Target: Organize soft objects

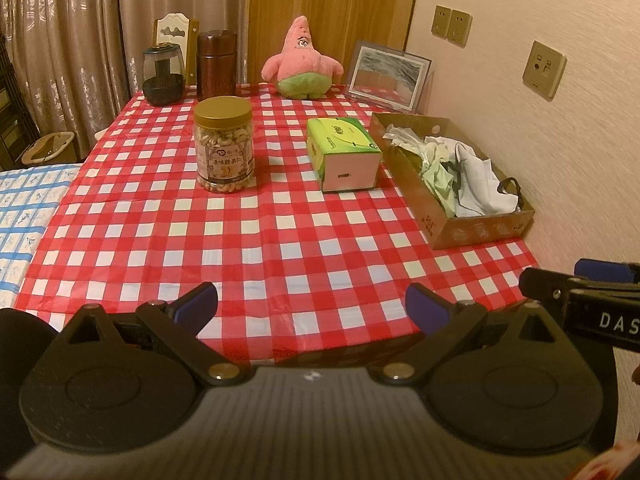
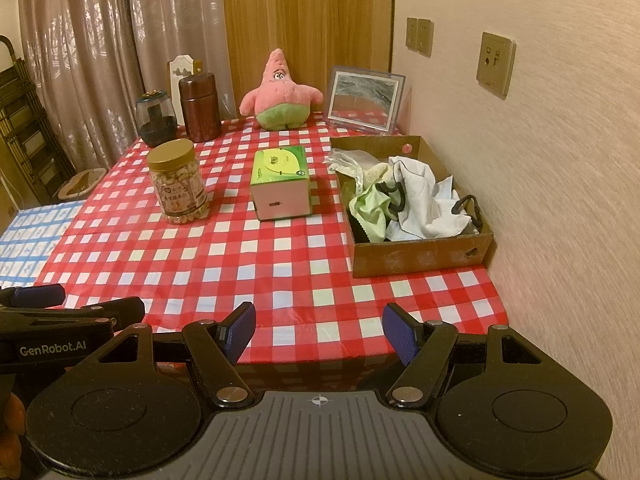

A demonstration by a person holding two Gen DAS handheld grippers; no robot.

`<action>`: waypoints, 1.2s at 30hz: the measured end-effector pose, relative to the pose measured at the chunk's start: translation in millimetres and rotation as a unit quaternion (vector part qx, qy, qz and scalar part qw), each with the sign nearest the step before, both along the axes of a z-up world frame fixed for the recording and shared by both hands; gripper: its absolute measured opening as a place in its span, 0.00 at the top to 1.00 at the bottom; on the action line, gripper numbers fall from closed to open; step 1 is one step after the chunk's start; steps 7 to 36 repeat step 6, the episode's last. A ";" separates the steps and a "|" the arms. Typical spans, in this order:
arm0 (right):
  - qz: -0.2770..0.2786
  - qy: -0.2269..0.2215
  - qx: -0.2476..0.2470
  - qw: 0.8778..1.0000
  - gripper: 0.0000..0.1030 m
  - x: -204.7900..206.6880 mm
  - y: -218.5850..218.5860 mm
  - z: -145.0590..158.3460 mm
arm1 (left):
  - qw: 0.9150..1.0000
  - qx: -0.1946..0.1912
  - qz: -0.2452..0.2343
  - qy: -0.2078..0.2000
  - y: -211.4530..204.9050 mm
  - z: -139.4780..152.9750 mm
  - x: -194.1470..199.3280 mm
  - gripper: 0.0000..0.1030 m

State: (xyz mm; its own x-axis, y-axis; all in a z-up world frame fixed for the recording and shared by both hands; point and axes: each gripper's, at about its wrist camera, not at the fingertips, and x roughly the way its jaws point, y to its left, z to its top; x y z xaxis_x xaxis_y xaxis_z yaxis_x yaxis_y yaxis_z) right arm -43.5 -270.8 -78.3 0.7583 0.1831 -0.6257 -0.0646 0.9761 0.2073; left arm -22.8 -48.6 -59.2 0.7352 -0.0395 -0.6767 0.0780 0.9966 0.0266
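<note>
Left wrist view: left gripper (image 1: 311, 305) low at the near edge of the tabletop (image 1: 280, 240), fingers (image 1: 198, 304) spread wide, nothing between them. Red-white checked cloth covers the tabletop. Far ahead and to the right of the fingers, cardboard box (image 1: 476, 232) against the wall, holding a heap of crumpled cloths (image 1: 468, 172), white and pale green, with a black strap showing. Straight ahead, green tissue box (image 1: 344, 152); left of it a gold-lidded cashew jar (image 1: 224, 144). At the far edge: pink Patrick plush (image 1: 302, 62) upright, framed picture (image 1: 390, 74) to its right, brown canister (image 1: 216, 64) and dark glass grinder (image 1: 163, 76) to its left. Right gripper (image 1: 580, 292) pokes in from the right edge, just beside the left one, over the tabletop's corner.

Right wrist view: right gripper (image 2: 319, 332) also at the near tabletop (image 2: 280, 280) edge, fingers (image 2: 240, 332) spread, holding nothing. Cardboard box (image 2: 420, 256) ahead and slightly right, well apart from the fingertips; crumpled cloths (image 2: 416, 200) all inside it. Tissue box (image 2: 280, 184) ahead and a touch left, cashew jar (image 2: 178, 182) further left. Patrick plush (image 2: 280, 94) at the far edge, well apart from the box, framed picture (image 2: 364, 98) right of it, brown canister (image 2: 199, 106) and grinder (image 2: 155, 120) left of it. Left gripper (image 2: 60, 308) enters from the left edge, close by.
</note>
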 end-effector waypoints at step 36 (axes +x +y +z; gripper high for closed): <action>0.000 0.000 0.000 1.000 0.32 -0.2 0.1 -0.1 | 1.000 -0.006 0.001 -0.006 -2.8 -0.2 -0.8 0.03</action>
